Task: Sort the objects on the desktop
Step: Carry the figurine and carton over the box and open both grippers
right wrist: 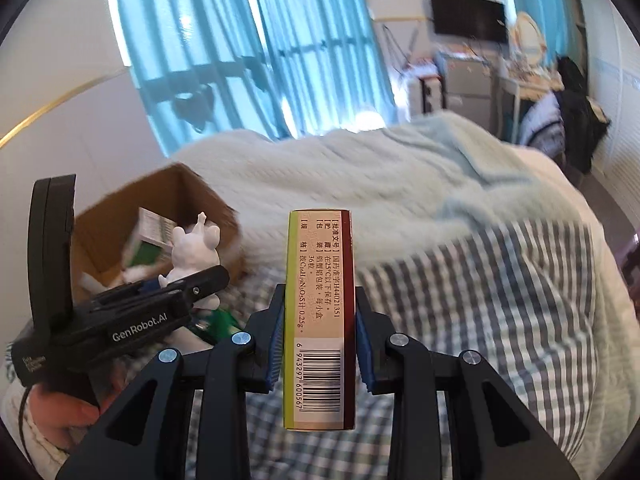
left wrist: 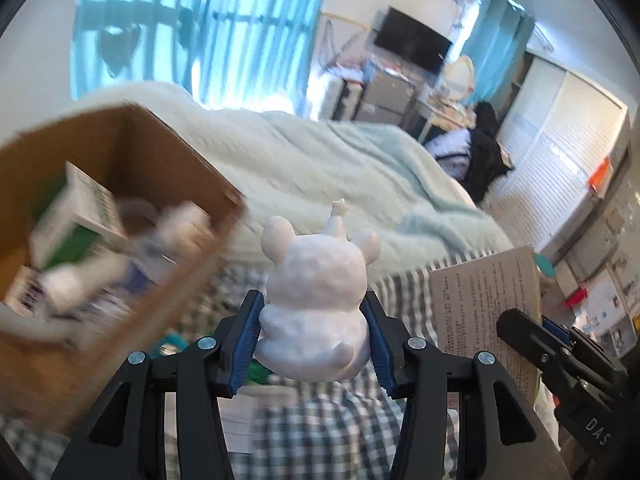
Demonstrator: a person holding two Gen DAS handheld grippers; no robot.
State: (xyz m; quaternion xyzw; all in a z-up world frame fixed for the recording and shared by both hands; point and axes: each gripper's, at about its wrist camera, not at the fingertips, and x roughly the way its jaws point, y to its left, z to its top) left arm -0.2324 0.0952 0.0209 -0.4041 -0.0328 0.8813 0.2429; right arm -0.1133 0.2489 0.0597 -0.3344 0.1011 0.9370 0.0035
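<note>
My left gripper (left wrist: 314,340) is shut on a white bear figurine (left wrist: 316,300) and holds it in the air just right of an open cardboard box (left wrist: 168,152). The box holds a green and white carton (left wrist: 76,216) and other small packages, blurred. My right gripper (right wrist: 320,344) is shut on a tall medicine box (right wrist: 320,320) with a barcode, held upright above the checked cloth. In the right wrist view the left gripper (right wrist: 188,284) with the figurine (right wrist: 194,248) shows at the left, in front of the cardboard box (right wrist: 200,196). The medicine box (left wrist: 484,312) also shows in the left wrist view.
A checked blue and white cloth (right wrist: 500,300) covers the surface below. A pale blanket (right wrist: 380,176) lies heaped behind it. Green packaging (right wrist: 220,322) lies under the left gripper. Blue curtains, a TV and shelves stand far back.
</note>
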